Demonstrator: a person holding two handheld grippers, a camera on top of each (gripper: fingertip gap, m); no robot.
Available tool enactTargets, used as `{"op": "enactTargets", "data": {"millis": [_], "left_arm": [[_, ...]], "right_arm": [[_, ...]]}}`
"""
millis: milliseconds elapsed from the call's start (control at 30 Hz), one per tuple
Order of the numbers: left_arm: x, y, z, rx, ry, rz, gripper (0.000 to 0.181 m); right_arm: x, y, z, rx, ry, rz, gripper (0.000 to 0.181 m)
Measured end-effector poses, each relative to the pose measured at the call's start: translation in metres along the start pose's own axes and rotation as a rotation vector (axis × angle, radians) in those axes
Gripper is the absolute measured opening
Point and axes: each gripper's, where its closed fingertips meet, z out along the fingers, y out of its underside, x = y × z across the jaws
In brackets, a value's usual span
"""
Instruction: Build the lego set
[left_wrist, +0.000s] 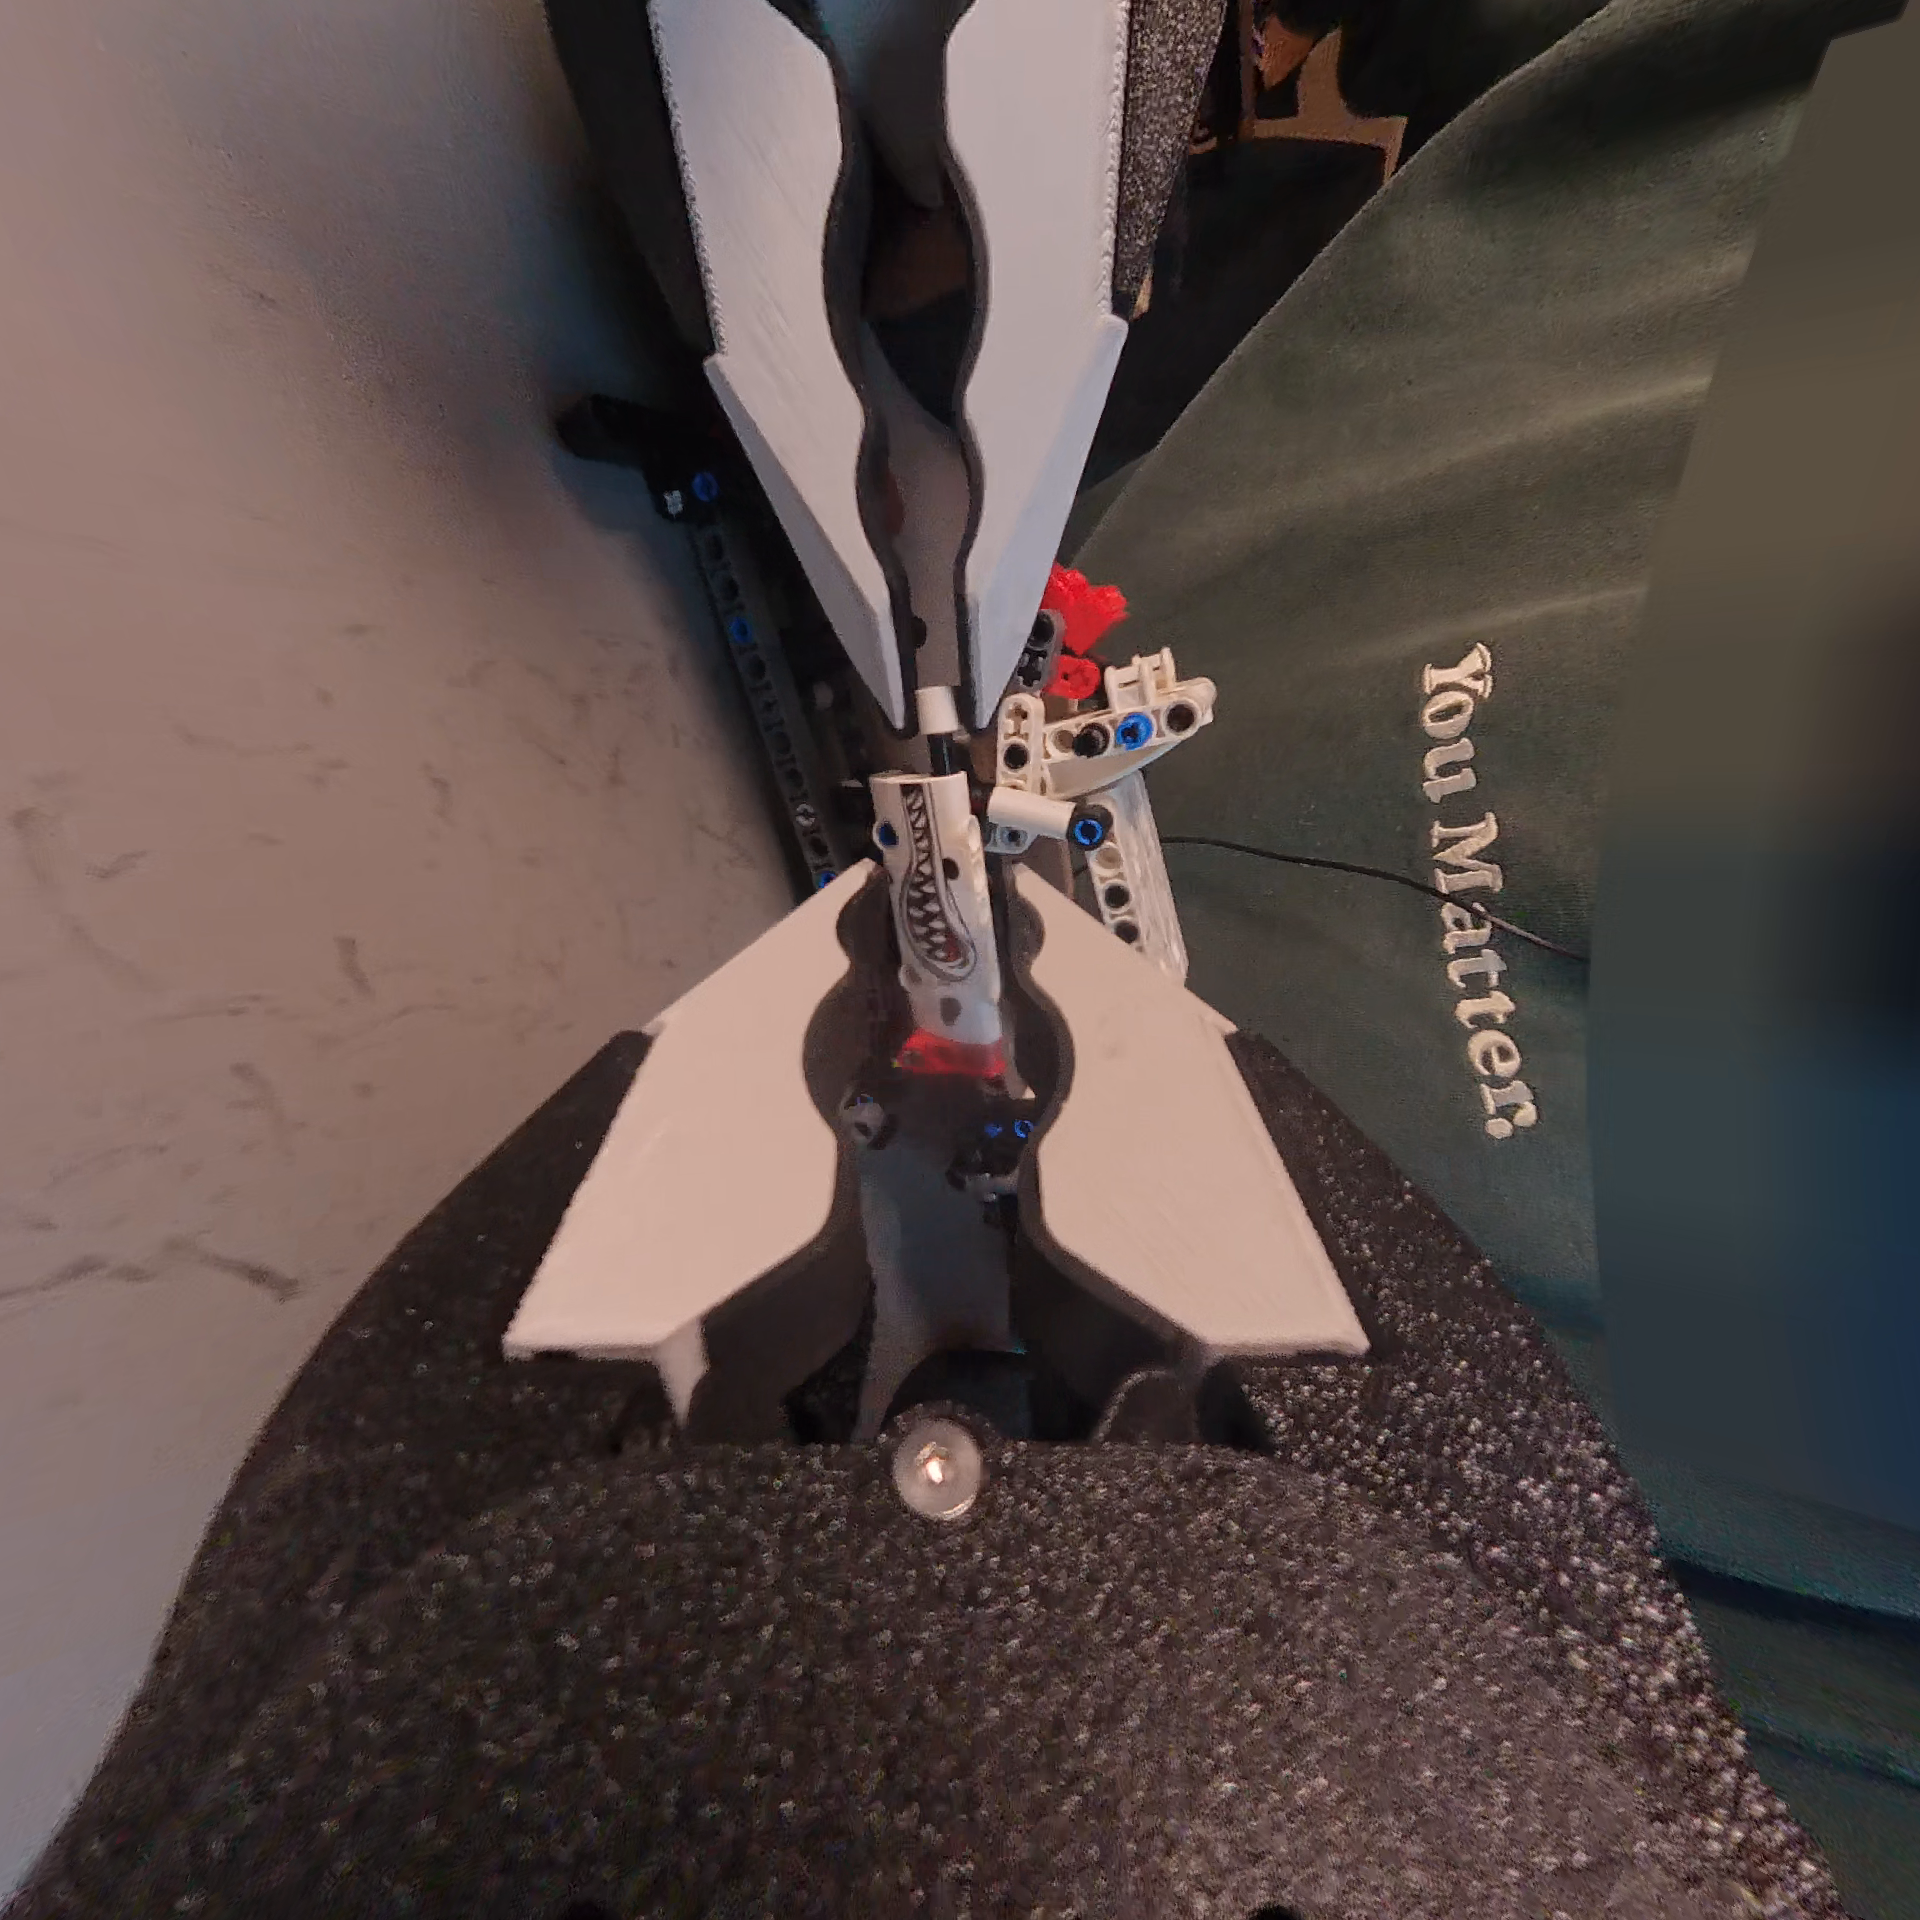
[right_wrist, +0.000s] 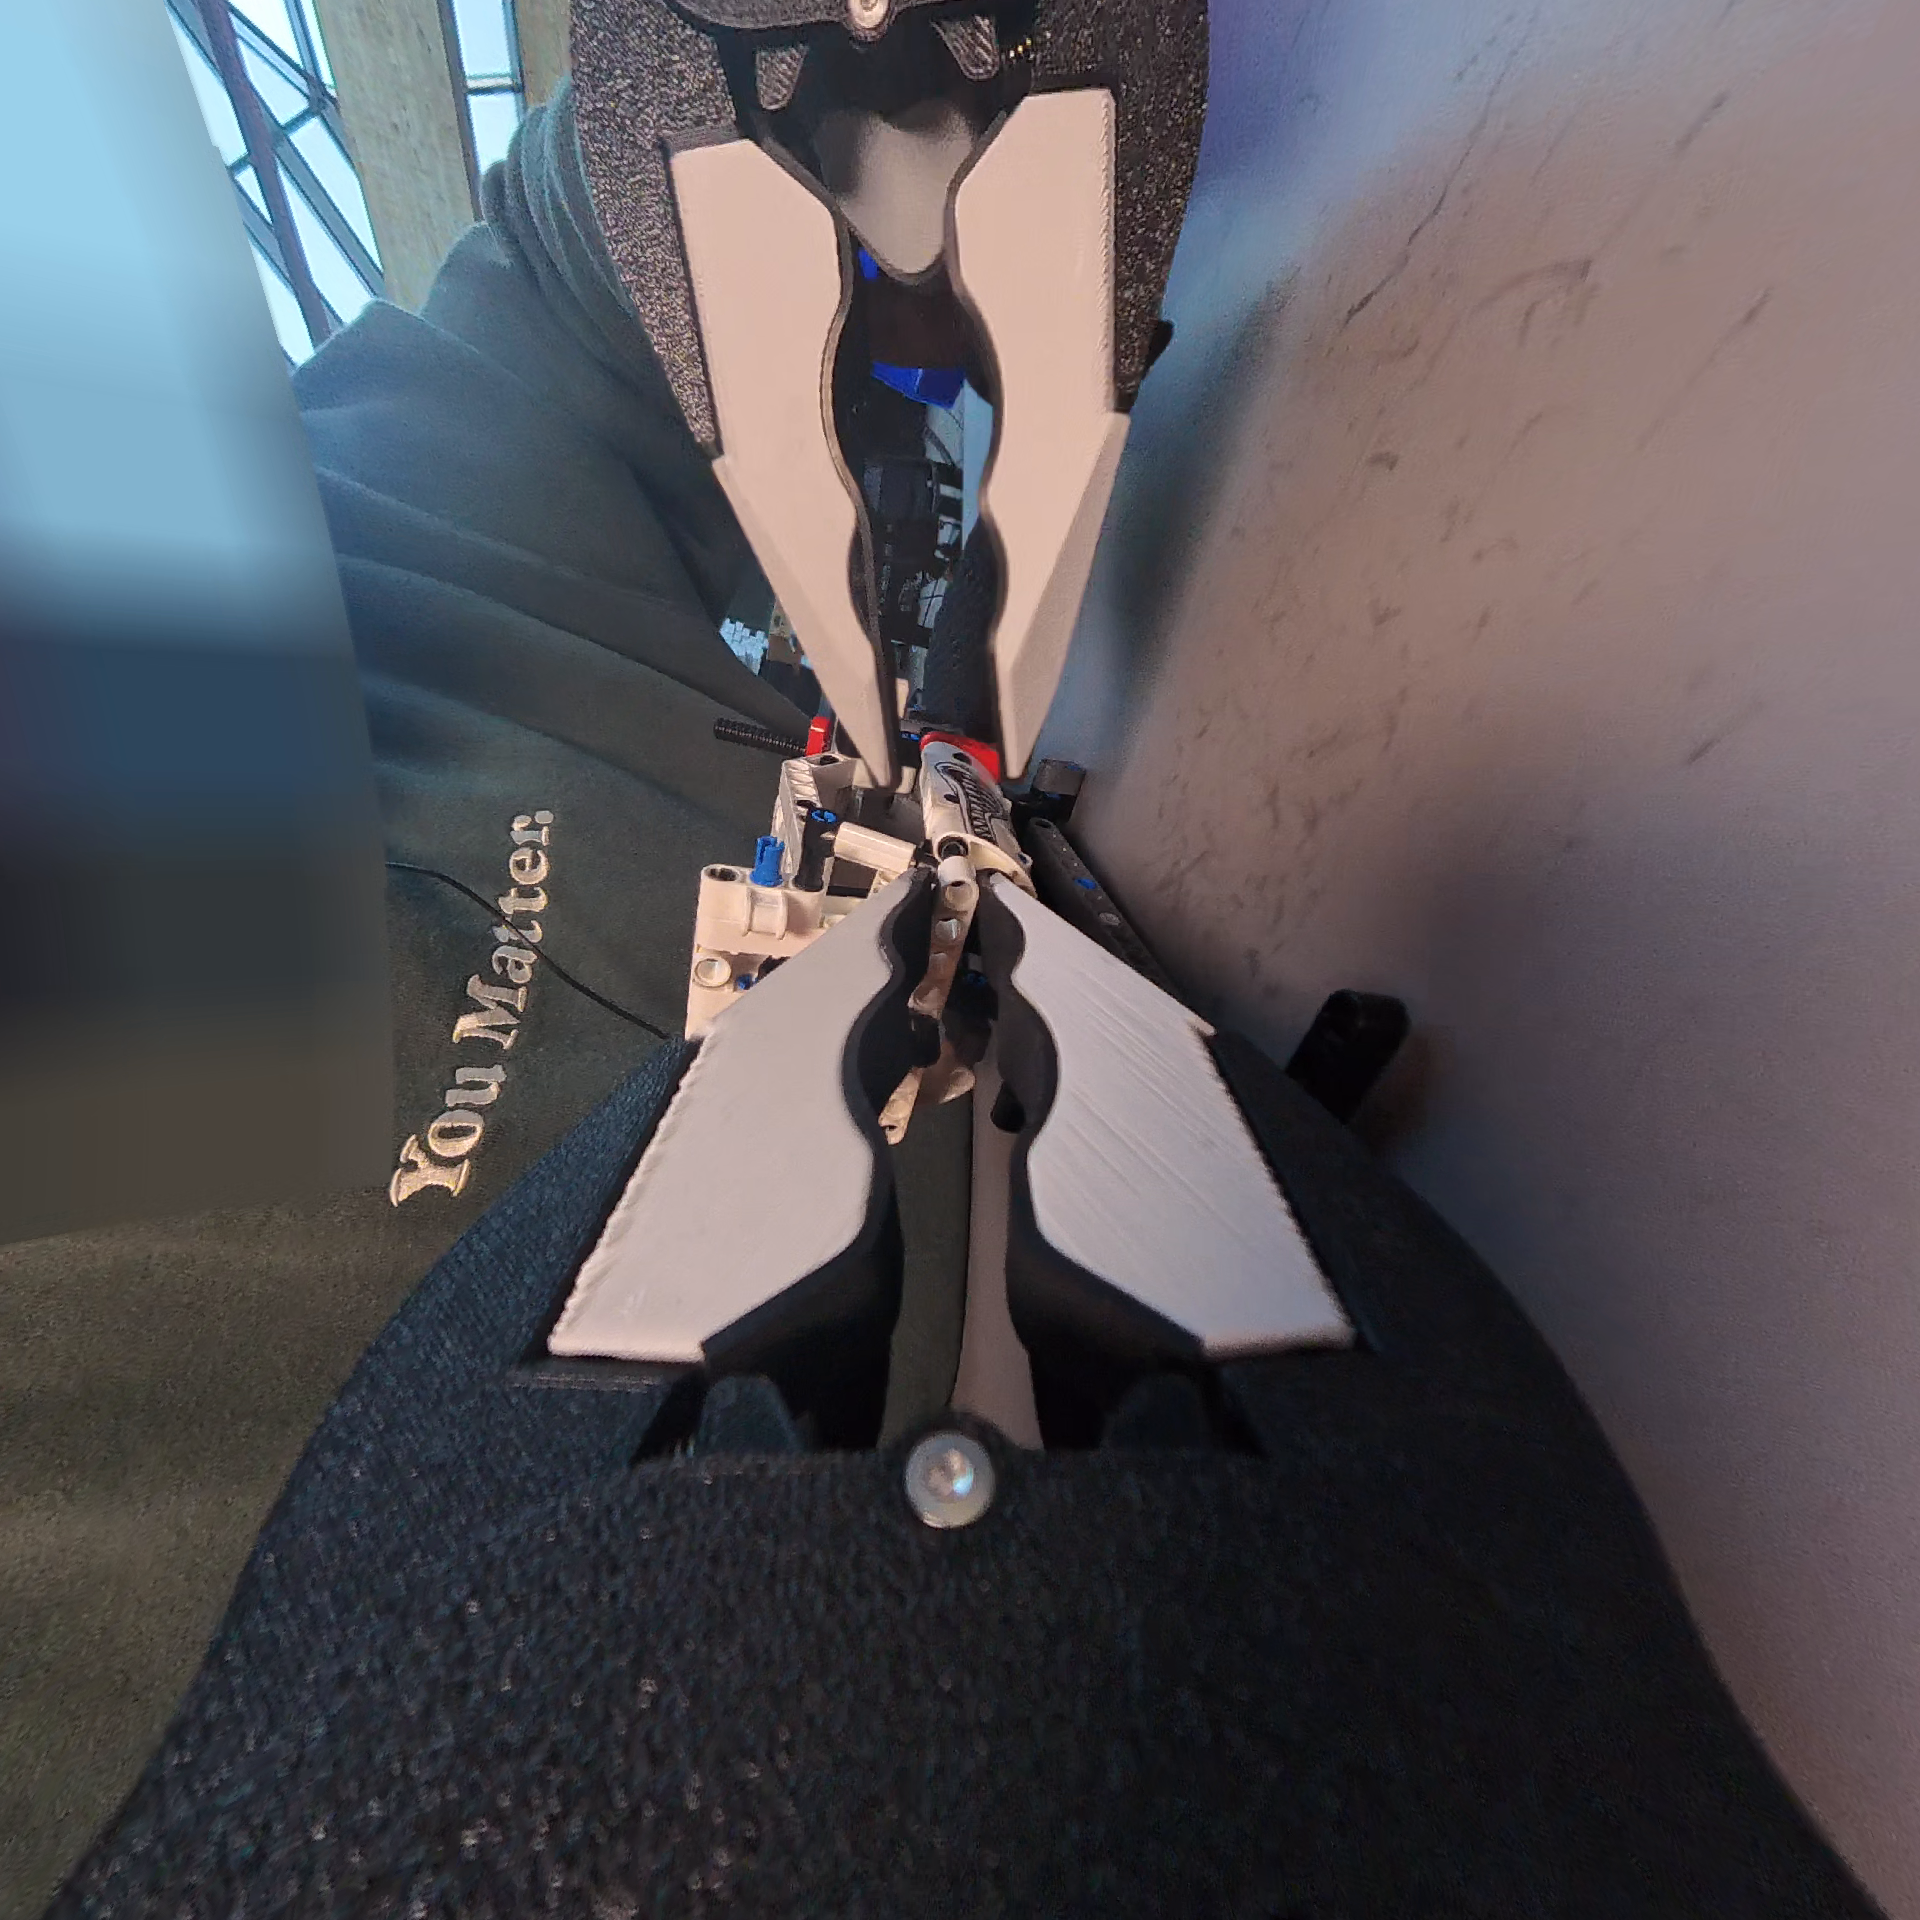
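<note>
Your left gripper (left_wrist: 940, 883) is clamped on the lego model (left_wrist: 940, 914), its fingers pinching the white panel with the printed toothy mouth, red pieces showing just behind it deeper between the fingers. Facing it from the far side, your right gripper (left_wrist: 935, 717) is closed on a thin black axle capped with a white sleeve (left_wrist: 935, 712), which meets the top of that panel. The model hangs between the two grippers, held up off the pale marbled table (left_wrist: 312, 727). White beams with blue and black pins (left_wrist: 1127, 732) stick out to the right, toward your dark green sweatshirt (left_wrist: 1351, 623). A long black beam (left_wrist: 758, 665) runs off on the left, close to the table.
</note>
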Motion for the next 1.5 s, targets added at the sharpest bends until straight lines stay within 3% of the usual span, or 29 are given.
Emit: {"op": "enactTargets", "data": {"millis": [100,167,467,900,1433,1500], "left_arm": [[0.001,-0.005,0.006,0.053,0.015,0.015,0.021],[-0.001,-0.007,0.008,0.07,-0.004,0.033,0.01],[0.001,-0.007,0.015,0.028,-0.019,0.04,0.008],[0.002,-0.012,0.02,0.147,-0.101,0.002,0.005],[0.003,-0.014,0.023,0.178,-0.116,0.039,0.006],[0.004,-0.014,0.023,0.193,-0.114,0.046,0.007]], "right_arm": [[0.0,0.0,0.0,-0.001,0.005,-0.008,0.007],[0.0,0.0,0.0,-0.004,0.011,-0.016,0.007],[-0.001,0.005,0.001,-0.016,0.026,-0.056,0.007],[-0.001,0.011,0.0,-0.058,0.123,-0.082,0.006],[-0.004,0.013,0.001,-0.045,0.034,0.012,0.007],[-0.005,0.005,-0.008,-0.009,0.056,-0.037,0.015]]}}
